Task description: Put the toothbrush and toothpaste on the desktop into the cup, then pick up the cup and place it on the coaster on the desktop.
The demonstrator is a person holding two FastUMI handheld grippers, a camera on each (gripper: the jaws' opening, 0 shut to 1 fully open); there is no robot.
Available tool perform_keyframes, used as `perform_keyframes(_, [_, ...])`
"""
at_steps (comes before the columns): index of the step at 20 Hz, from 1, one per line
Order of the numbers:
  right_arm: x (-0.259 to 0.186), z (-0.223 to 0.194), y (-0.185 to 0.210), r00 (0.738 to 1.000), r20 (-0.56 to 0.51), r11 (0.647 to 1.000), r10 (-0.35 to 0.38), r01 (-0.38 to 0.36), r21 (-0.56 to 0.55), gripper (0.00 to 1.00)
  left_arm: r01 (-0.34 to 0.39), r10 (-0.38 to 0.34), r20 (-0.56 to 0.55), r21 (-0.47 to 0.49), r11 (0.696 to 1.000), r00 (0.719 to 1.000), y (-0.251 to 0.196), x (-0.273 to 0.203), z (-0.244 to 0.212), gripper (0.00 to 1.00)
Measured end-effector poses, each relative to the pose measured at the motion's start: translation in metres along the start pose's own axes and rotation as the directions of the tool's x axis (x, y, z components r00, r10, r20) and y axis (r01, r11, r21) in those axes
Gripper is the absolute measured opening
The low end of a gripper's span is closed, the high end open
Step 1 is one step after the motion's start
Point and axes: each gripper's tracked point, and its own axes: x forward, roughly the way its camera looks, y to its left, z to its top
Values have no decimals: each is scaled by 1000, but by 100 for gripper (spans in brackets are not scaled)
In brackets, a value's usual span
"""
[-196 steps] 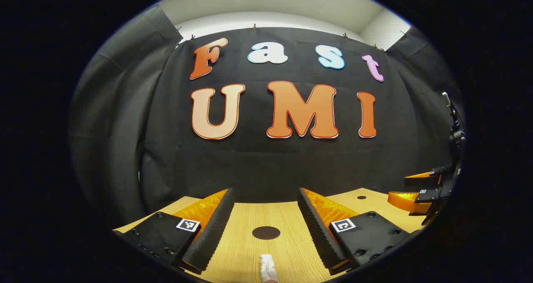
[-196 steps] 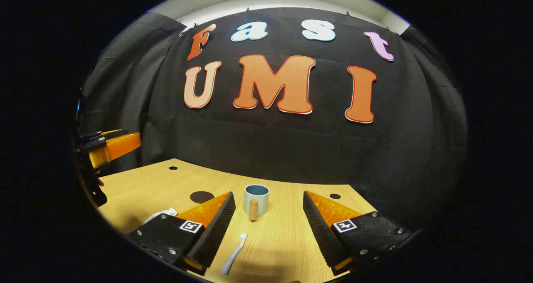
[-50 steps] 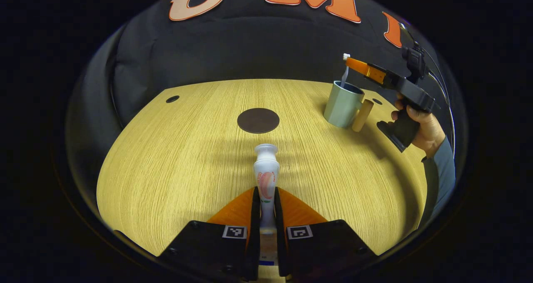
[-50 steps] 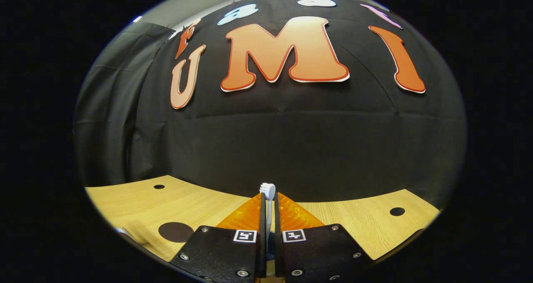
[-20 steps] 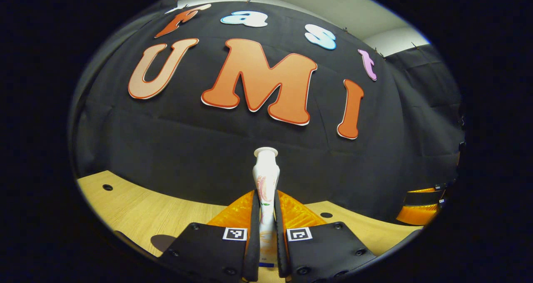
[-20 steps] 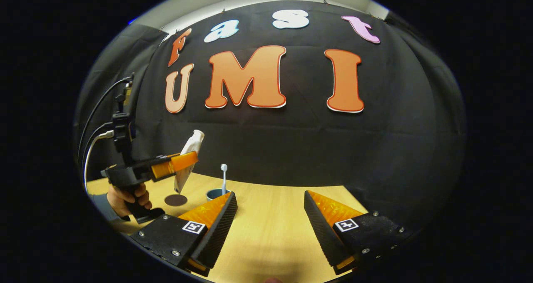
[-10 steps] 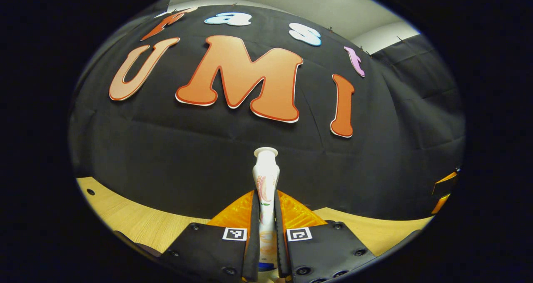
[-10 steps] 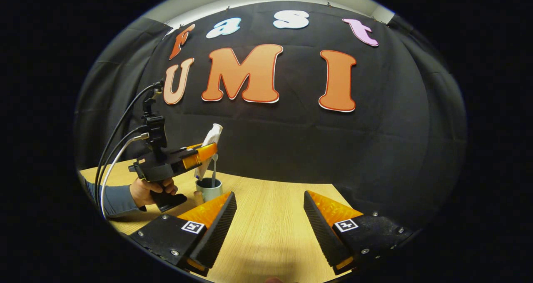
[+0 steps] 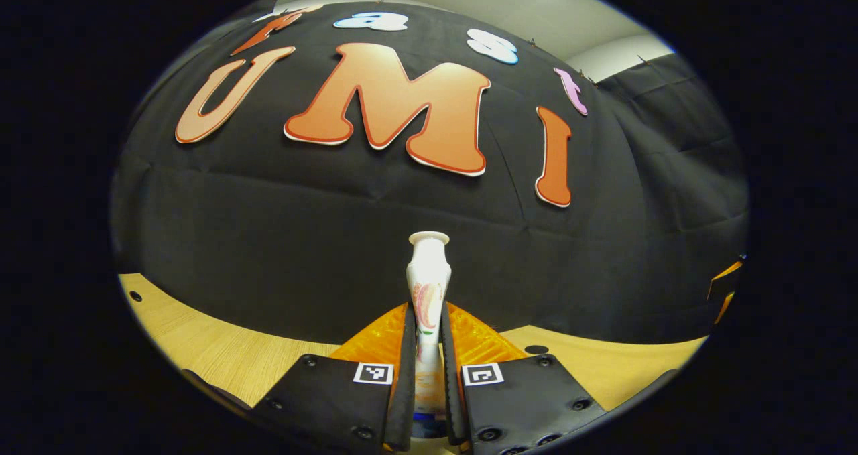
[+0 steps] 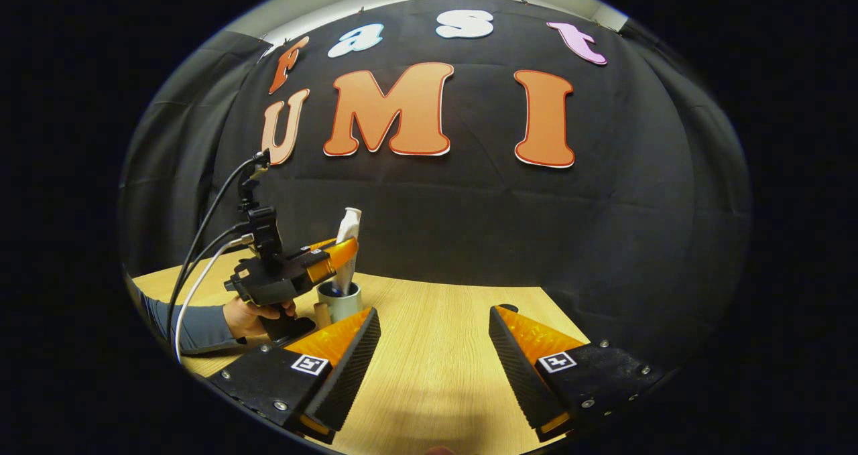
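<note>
Carrying the white toothpaste tube [image 9: 427, 287] further toward the cup than half a second ago, now lowering its bottom end into the mouth. Going near to far in the left gripper view: left gripper [image 9: 426, 374] clamping both fingers on the tube's lower body, cap end pointing up and forward past the fingertips, wooden table [image 9: 214, 354] showing low on either side, black cloth wall behind. Holding the tube upright like this probably to let it slide straight down.

Going near to far in the right gripper view: right gripper [image 10: 434, 348] hanging spread wide and empty above the pale wooden table [image 10: 436, 334], apparently parked clear to leave the cup free. Farther off to the left, a hand [image 10: 249, 315] in a grey sleeve gripping the left gripper's [image 10: 338, 254] handle, cables trailing up. Just under those fingers, the pale blue-green cup with a wooden handle [image 10: 340, 302] standing on the table, tube rising out of it. Toothbrush hidden behind gripper and tube, so not telling its place now. Releasing the tube likely next, then lifting the cup toward the coaster.
</note>
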Motion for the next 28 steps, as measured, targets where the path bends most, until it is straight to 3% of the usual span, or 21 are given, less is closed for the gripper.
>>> perform_keyframes(4, [2, 1, 4, 1000, -1, 1000, 2, -2, 10, 98, 51, -49, -55, 35, 998, 997, -10, -19, -5, 36])
perform_keyframes(7, [7, -2, 16, 999, -35, 999, 18, -17, 40, 98, 47, -43, -73, 56, 997, 996, -3, -45, 12, 85])
perform_keyframes(9, [14, -5, 28, 998, -66, 999, 25, -22, 43, 98, 37, -34, -80, 35, 999, 996, 3, -68, 26, 94])
perform_keyframes(13, [31, -15, 69, 987, -138, 995, 81, -72, 68, 98, 1, 5, -100, 58, 998, 995, 21, -119, 57, 98])
perform_keyframes(19, [64, -25, 126, 953, -265, 985, 146, -117, 124, 98, -102, 123, -168, 129, 986, 978, 58, -195, 84, 97])
perform_keyframes(28, [106, -27, 143, 904, -417, 995, 95, -70, 74, 97, -237, 270, -197, 177, 955, 943, 103, -289, 120, 97])
